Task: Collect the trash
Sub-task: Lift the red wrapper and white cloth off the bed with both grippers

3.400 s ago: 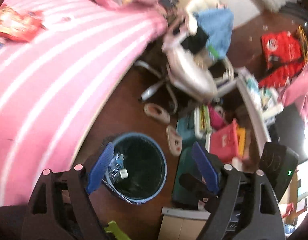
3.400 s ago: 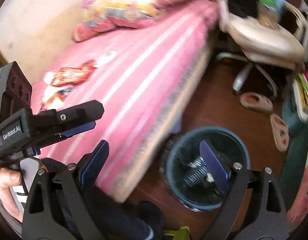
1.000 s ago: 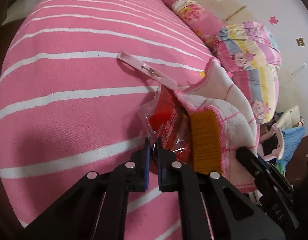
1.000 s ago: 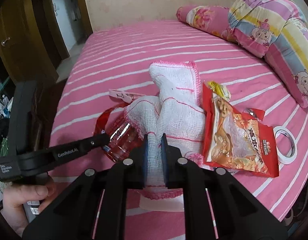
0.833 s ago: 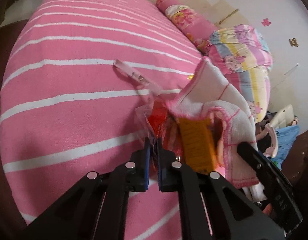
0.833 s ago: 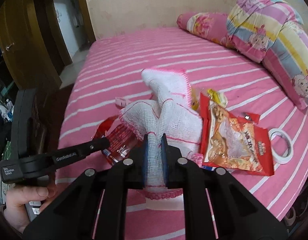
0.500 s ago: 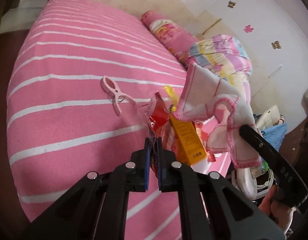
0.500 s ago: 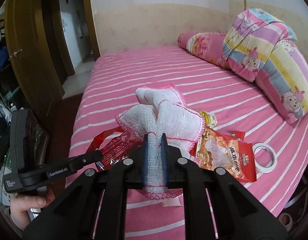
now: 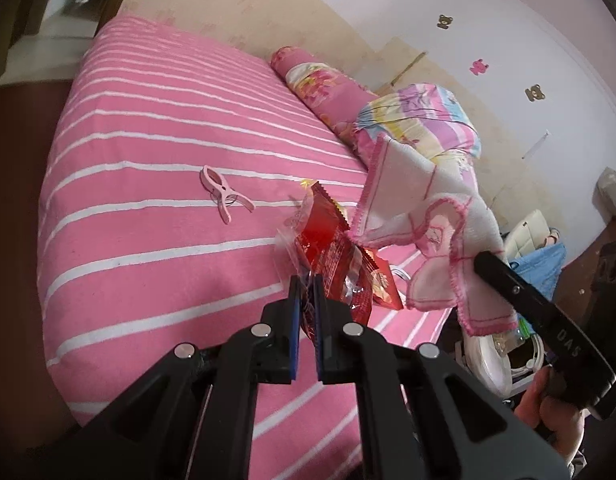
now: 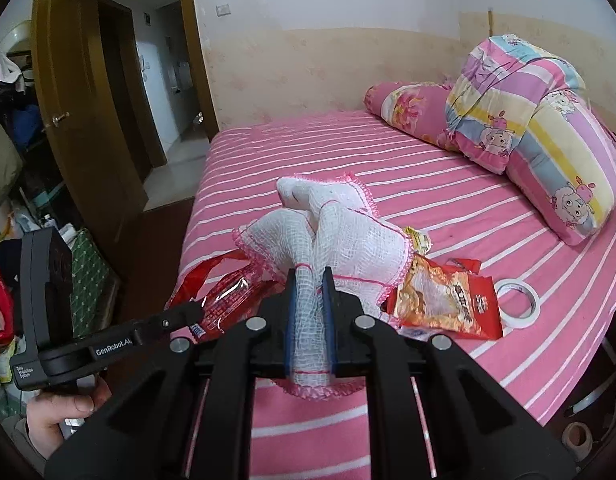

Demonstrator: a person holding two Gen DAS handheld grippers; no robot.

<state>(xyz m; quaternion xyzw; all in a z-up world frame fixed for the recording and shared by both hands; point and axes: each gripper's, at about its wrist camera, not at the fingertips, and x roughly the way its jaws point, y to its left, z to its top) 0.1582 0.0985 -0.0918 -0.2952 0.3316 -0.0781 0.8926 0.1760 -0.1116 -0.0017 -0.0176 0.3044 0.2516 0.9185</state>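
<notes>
Pinching only a thin edge, the left claw [image 9: 306, 284] is holding a red wrapper [image 9: 332, 256] above the bed [image 9: 148, 200]; it may slip. The right claw [image 10: 310, 280] is gripping a white cloth [image 10: 336, 224], perhaps not trash.

Pink striped bed [image 10: 448, 184], wooden door [image 10: 80, 120], beige-and-white wall [image 10: 308, 60].

Right claw [image 10: 309, 280] clamps white cloth [image 10: 340, 236] above bed [image 10: 448, 184].

Wrist views downward (shared bed [image 9: 156, 184])
</notes>
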